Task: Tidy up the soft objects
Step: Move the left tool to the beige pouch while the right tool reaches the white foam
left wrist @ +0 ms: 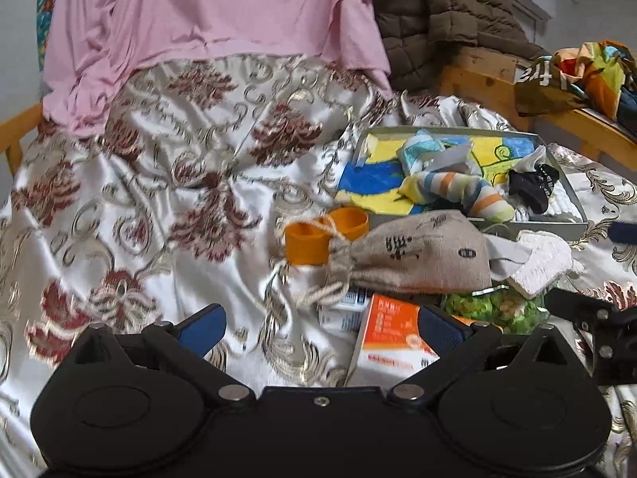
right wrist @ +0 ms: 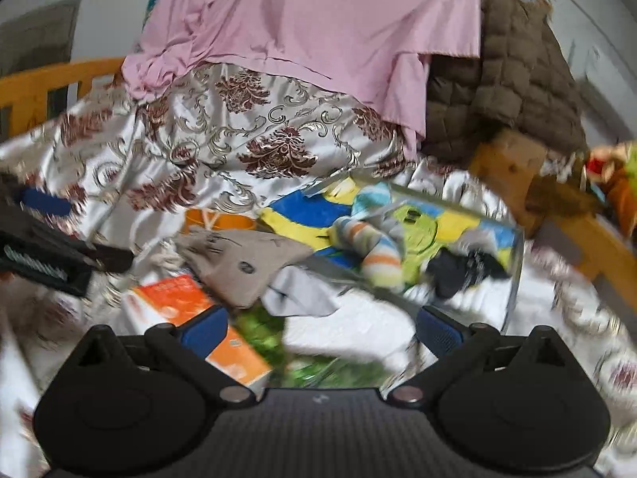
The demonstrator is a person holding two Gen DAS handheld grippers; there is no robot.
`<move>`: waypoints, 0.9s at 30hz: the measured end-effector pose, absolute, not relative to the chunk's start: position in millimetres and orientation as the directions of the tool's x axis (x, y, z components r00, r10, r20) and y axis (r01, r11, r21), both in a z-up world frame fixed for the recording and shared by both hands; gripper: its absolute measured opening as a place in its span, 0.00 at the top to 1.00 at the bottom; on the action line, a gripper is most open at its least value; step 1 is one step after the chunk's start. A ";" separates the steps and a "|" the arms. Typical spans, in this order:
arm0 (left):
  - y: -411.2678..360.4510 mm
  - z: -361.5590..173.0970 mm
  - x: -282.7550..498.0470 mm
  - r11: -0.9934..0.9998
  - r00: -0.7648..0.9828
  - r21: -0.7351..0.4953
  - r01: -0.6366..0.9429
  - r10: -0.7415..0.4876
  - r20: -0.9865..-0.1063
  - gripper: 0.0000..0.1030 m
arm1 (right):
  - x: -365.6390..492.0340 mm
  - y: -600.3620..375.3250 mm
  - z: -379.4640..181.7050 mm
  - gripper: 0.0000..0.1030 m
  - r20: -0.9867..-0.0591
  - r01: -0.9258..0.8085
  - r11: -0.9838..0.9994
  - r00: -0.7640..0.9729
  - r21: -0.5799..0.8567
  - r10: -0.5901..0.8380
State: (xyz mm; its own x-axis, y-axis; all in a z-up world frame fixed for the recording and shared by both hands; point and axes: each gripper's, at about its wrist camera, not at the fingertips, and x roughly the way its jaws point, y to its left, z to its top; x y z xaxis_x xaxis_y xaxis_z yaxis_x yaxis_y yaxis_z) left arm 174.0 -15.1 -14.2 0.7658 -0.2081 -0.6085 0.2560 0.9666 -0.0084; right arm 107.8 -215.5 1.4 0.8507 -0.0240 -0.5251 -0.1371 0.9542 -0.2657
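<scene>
A grey box (left wrist: 573, 199) on the bed holds a yellow-blue cloth (left wrist: 370, 183), a striped sock (left wrist: 462, 191) and a black sock (left wrist: 533, 187). In front of it lie a burlap drawstring pouch (left wrist: 418, 255), a grey cloth (left wrist: 505, 255) and a white towel piece (left wrist: 545, 259). My left gripper (left wrist: 322, 326) is open and empty, near the pouch. My right gripper (right wrist: 322, 330) is open and empty above the grey cloth (right wrist: 298, 290) and white towel (right wrist: 350, 326). The pouch (right wrist: 239, 263), box (right wrist: 513, 279) and striped sock (right wrist: 378, 251) show blurred in the right wrist view.
Two orange cups (left wrist: 310, 243), an orange-white carton (left wrist: 390, 338) and a green packet (left wrist: 493, 306) lie by the pouch. A pink sheet (left wrist: 223, 20) and brown quilted jacket (left wrist: 458, 12) lie behind. A wooden bed rail (left wrist: 557, 119) carries a colourful bag (left wrist: 589, 71).
</scene>
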 end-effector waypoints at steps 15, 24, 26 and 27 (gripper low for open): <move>-55.5 -31.4 219.4 0.781 0.682 -0.033 0.624 -0.566 -0.463 0.01 | 140.1 -224.2 -23.0 0.00 -0.577 -0.245 0.906 0.817 -0.345 0.001; -75.7 -49.8 225.9 0.676 0.653 0.157 0.720 -0.584 -0.482 0.01 | 155.7 -235.2 -29.9 0.00 -0.623 -0.252 0.918 0.782 -0.305 0.007; -77.9 -53.6 228.7 0.656 0.643 0.179 0.734 -0.584 -0.495 0.03 | 158.3 -235.4 -31.4 0.00 -0.631 -0.256 0.923 0.775 -0.288 0.018; -79.4 -55.2 230.6 0.646 0.631 0.175 0.743 -0.588 -0.506 0.05 | 159.1 -235.1 -32.5 0.00 -0.634 -0.257 0.922 0.773 -0.288 0.018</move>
